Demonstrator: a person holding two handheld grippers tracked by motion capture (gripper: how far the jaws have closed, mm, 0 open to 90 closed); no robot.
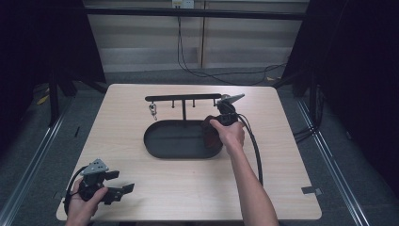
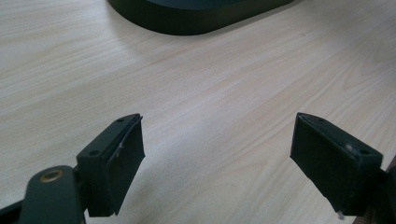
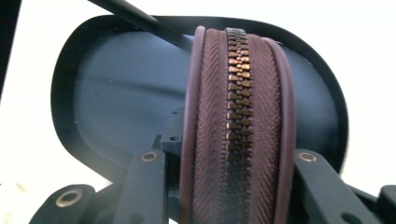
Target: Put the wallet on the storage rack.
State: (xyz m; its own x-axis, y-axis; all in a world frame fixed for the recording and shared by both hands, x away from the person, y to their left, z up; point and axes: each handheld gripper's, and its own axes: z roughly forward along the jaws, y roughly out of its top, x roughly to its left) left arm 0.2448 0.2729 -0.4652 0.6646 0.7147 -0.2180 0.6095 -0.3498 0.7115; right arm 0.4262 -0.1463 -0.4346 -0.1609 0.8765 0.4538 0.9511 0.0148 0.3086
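A brown zipped pouch hangs over the right end of a black oval tray, with my right gripper shut on it. In the right gripper view the pouch stands on edge with its zipper facing the camera. The jaws of the right gripper press on both its sides, and the tray lies behind it. My left gripper rests open near the table's front left corner. In its own view the left gripper has nothing between its pads.
A black rack with a crossbar and short pegs rises from the tray's far side. A small metal item hangs from its left end. The tray's near edge lies ahead of the left gripper. A cable trails from the right gripper.
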